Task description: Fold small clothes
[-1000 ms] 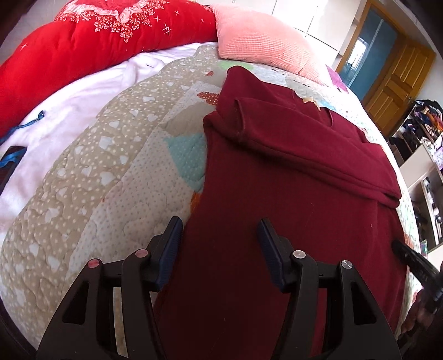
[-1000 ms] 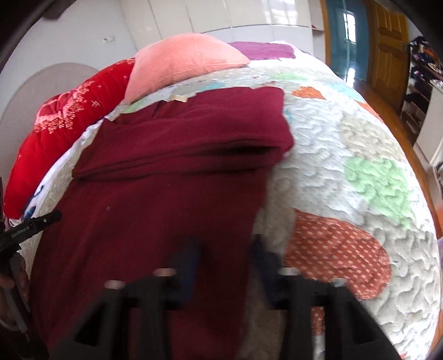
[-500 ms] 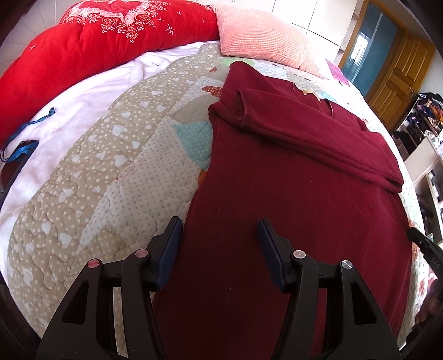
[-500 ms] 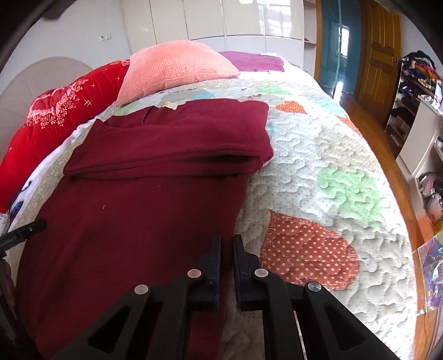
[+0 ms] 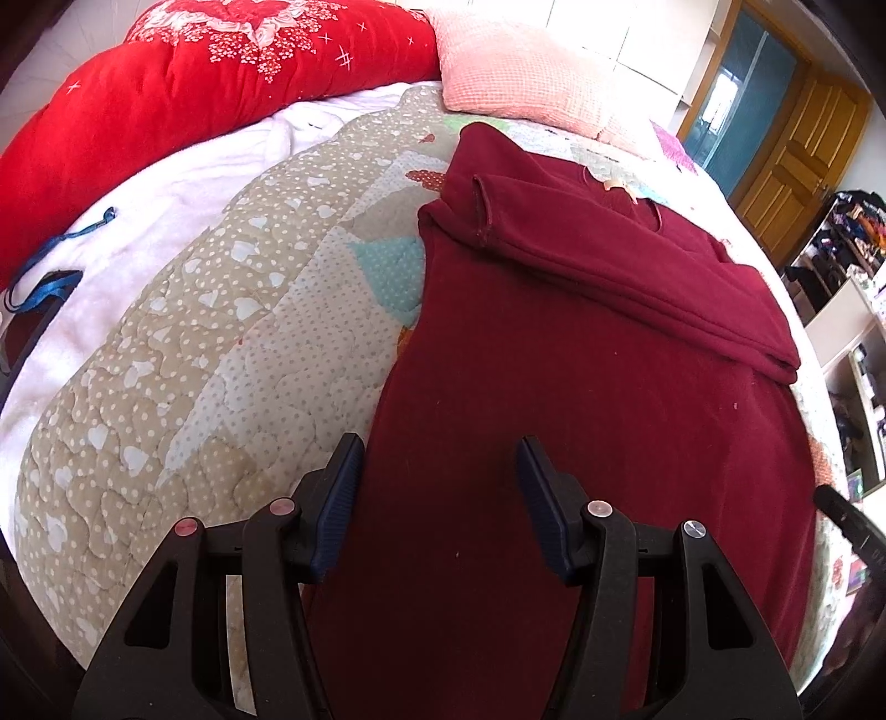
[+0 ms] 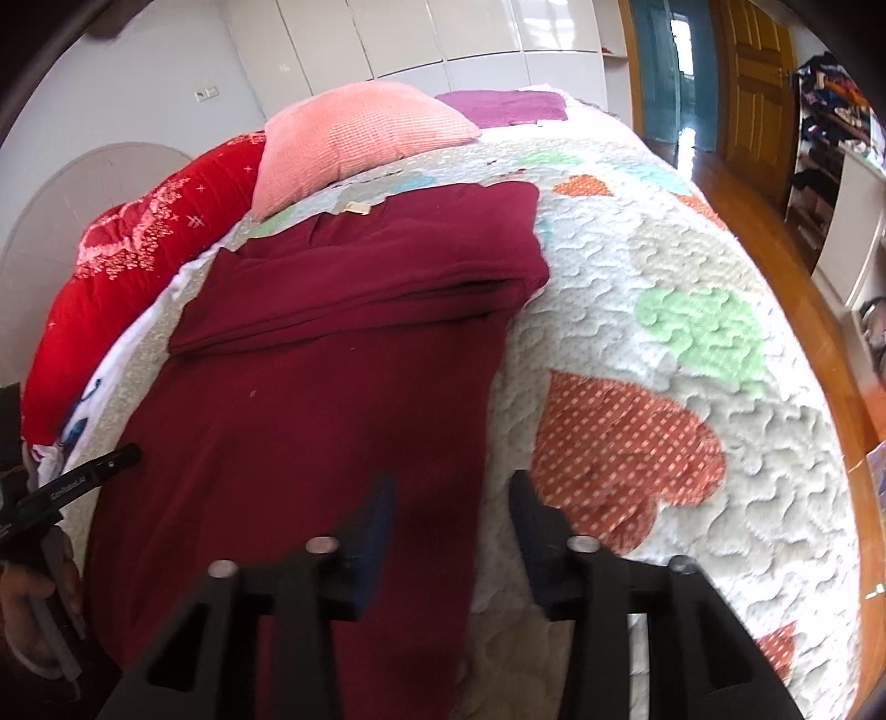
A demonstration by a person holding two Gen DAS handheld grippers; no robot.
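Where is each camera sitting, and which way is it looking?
Left wrist view: on the left gripper, looking down along its open fingers at the left edge of the dark red garment on the quilt; the right gripper's tip shows at the right edge.
Right wrist view: on the right gripper, jaws opening over the garment's right edge; the left gripper and a hand show at left.
Both share the garment, the pink pillow, the red duvet and the wooden door.

Daylight is flooding in from the far doorway (image 6: 678, 72), glaring off the cupboards (image 6: 443, 39). Fisheye bending is curving the bed (image 6: 720, 277); the right tool (image 6: 451, 507) is blurring.
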